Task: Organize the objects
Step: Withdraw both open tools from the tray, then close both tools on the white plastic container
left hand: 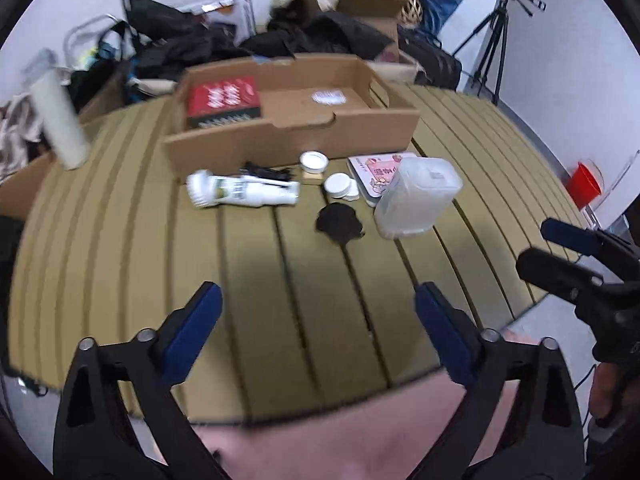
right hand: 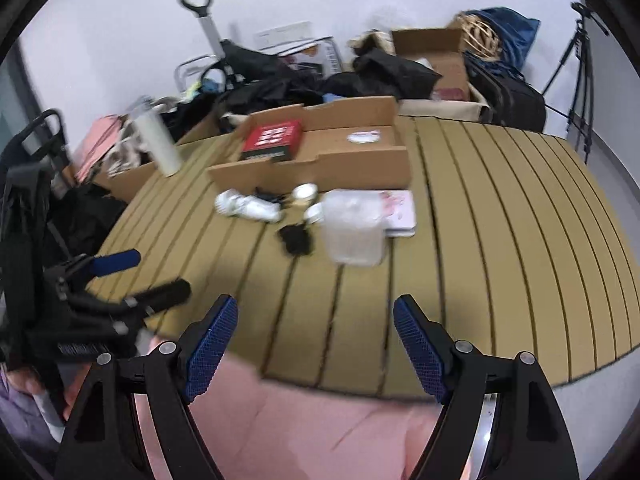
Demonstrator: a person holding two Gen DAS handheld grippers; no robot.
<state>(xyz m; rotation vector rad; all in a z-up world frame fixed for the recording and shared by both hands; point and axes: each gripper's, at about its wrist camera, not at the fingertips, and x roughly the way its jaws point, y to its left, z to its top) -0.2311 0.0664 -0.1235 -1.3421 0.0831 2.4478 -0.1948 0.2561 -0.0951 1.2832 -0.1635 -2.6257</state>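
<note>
1. The left gripper (left hand: 318,312) is seen with jaws wide apart; nothing is held.
2. The right gripper (right hand: 314,334) is likewise spread and empty.
3. Both are poised over the near edge of the slatted table (left hand: 120,240), well apart from the items.
4. The white bottle (left hand: 244,192) lies ahead, long axis crosswise, just before the cardboard box (left hand: 292,144).
5. The left gripper is judged nearer it; the clear container (right hand: 352,228) lies ahead of the right.
</note>
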